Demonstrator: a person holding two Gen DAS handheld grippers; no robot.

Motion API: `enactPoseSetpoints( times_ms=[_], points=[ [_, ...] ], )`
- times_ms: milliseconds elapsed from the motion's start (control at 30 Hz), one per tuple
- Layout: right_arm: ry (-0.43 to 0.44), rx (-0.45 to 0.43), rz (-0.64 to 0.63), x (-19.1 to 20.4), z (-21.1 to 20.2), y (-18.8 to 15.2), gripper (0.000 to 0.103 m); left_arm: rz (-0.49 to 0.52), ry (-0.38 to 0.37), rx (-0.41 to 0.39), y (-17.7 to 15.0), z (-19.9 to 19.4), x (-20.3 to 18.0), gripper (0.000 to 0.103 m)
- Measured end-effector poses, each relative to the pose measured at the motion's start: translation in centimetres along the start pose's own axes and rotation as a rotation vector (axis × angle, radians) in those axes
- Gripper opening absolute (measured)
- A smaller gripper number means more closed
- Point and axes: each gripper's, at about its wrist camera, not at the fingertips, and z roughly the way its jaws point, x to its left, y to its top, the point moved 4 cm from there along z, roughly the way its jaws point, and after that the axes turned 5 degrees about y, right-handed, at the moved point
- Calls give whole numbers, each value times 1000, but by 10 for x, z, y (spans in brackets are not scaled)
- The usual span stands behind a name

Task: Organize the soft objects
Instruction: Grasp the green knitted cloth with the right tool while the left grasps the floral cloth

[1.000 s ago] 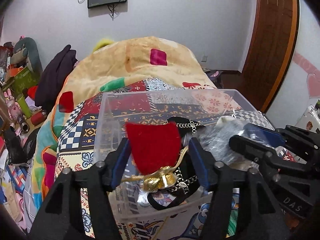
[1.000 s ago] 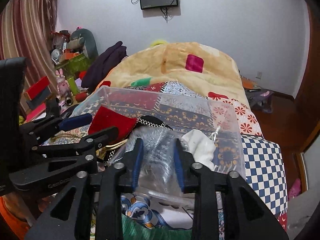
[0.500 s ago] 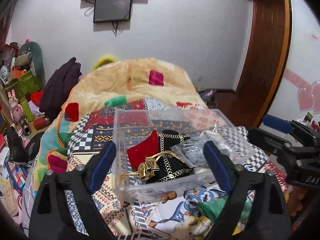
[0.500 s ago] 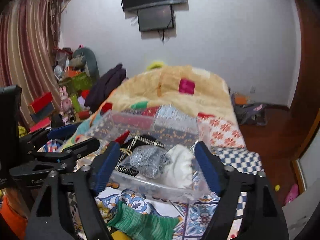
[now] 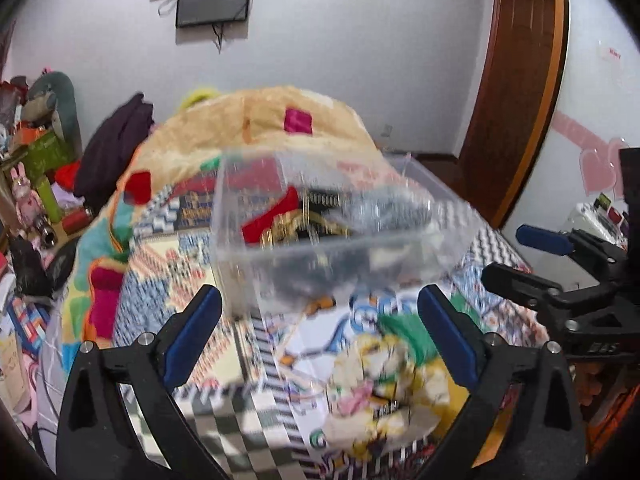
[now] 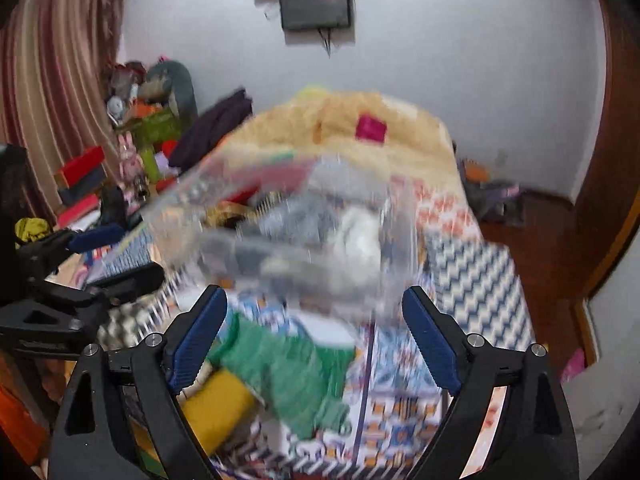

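Resting on patterned bedspread (image 5: 256, 364), clear bin (image 5: 332, 220) seen at 12 o'clock of both grippers, blurred. Red cloth (image 5: 268, 220) held inside bin. Left gripper (image 5: 320, 332) jaws spread, nothing gripped. Right gripper (image 6: 316, 332) jaws spread, empty; green cloth (image 6: 288, 368) between them on bed.

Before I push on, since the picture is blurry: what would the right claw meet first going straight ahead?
Probably the green cloth lying low between the open right claw, then the clear bin beyond; blur leaves depth uncertain.
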Motion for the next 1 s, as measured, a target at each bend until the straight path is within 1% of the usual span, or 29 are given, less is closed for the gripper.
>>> enactPoseSetpoints(
  times_ms=[133,200,233,300,333,400,433,467,500,533,600,633,700,733,800,867,1000],
  points=[
    [4,89,59,-13,18,-25,88,0,-3,57,-22,10,1,100],
    [29,127,91,-17,24,-36,86,-5,-3,74,-32,13,3,100],
    [36,138,98,-18,27,-38,84,-9,-5,80,-35,14,4,100],
    [45,158,96,-17,32,-41,70,-20,-13,93,-42,16,6,99],
    [56,165,94,-16,34,-42,67,-21,-17,96,-43,17,6,98],
    [72,175,87,-12,34,-43,55,-13,-28,108,-47,18,4,84],
    [76,180,83,-11,34,-45,52,-7,-34,116,-48,20,3,82],
    [82,185,79,-9,36,-46,46,-4,-43,125,-49,22,1,79],
    [90,194,75,-8,37,-47,44,-4,-48,129,-49,25,2,77],
    [88,196,70,-6,39,-48,44,-2,-53,131,-50,26,0,75],
    [84,189,60,-6,37,-48,39,7,-58,139,-51,28,-1,65],
    [85,186,56,-6,37,-47,38,11,-58,144,-52,30,-2,63],
    [81,178,50,-4,36,-47,31,22,-46,136,-53,30,-3,54],
    [79,174,48,-5,35,-47,29,25,-42,133,-53,31,-3,50],
    [75,164,50,-5,36,-45,23,21,-43,133,-52,31,-2,33],
    [78,155,56,-6,34,-45,20,6,-50,138,-51,32,2,20],
    [84,131,65,-10,27,-40,9,-17,-59,129,-49,29,10,14]
  ],
)
